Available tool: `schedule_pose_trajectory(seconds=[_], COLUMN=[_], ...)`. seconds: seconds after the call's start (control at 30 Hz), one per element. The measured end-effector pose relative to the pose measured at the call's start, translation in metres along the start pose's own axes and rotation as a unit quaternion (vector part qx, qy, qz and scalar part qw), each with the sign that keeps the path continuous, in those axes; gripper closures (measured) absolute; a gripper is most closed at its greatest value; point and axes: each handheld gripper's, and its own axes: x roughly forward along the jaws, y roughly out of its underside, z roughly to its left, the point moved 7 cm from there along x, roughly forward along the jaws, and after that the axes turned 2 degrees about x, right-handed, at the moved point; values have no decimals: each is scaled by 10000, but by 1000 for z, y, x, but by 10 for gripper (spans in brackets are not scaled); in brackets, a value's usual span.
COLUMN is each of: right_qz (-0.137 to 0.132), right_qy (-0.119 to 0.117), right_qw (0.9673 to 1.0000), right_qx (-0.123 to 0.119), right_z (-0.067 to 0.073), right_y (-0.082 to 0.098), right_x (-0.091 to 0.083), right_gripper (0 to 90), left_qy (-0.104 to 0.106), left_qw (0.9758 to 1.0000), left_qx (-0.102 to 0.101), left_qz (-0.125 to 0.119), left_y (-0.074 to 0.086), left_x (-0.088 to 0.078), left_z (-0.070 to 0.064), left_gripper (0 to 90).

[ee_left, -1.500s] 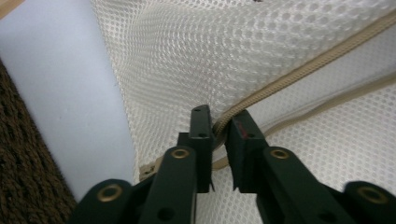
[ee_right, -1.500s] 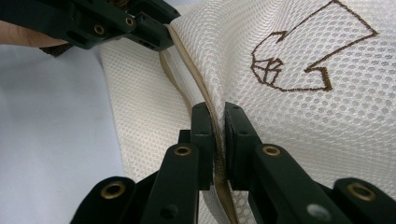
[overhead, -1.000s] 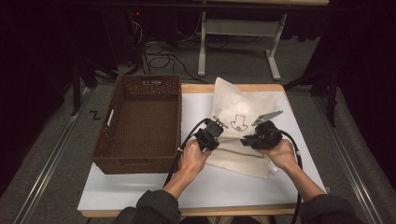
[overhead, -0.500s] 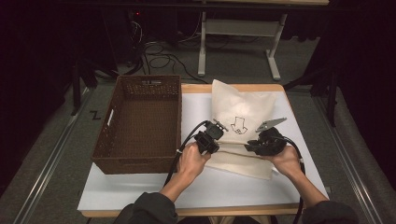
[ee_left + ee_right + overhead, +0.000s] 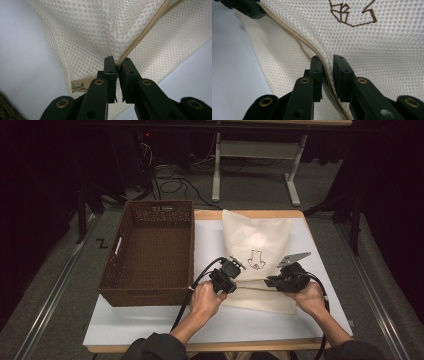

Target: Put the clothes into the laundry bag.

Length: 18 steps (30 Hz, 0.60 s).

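A cream mesh bag [image 5: 257, 237] with a brown stitched emblem [image 5: 256, 258] lies on the white table top [image 5: 150, 325], right of centre. My left gripper [image 5: 235, 266] is at the bag's left side, shut on its tan-corded edge [image 5: 145, 32], with mesh [image 5: 87, 32] spreading beyond the jaws. My right gripper [image 5: 268, 281] is at the bag's right side. Its jaws [image 5: 327, 62] have just been closing and are pinching the corded seam of the bag [image 5: 387, 50]. The seam runs taut from there to the left gripper [image 5: 249, 10].
A brown wicker basket [image 5: 192, 250] stands on the left half of the table, close beside my left hand. Bare white table lies in front of both hands. Beyond the table are cables on the floor and a metal stand [image 5: 220, 165].
My right gripper has moved a little toward the near edge and down with the bag's seam. The left gripper has stayed in place on the bag.
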Motion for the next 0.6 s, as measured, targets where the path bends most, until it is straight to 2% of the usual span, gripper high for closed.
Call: schedule_pose_trajectory(seconds=[0.13,0.27,0.43,0.6], right_qz=[-21,-21,37,92], right_qy=[-10,-48,-73,-100], right_qw=[10000,9999,9999,9998], right_qx=[55,131,127,147], right_z=[-1,1,1,3], right_y=[3,6,10,12], right_x=[2,6,11,16], right_gripper=[780,779,774,767], left_qy=[56,111,248,239], left_qw=[10000,9999,9994,9990], left_qx=[11,20,31,250], left_qz=[-48,-127,-260,-287], left_y=[2,1,-2,-5], left_x=[3,2,-1,-2], left_z=[2,1,-2,-8], left_gripper=[775,650,583,534])
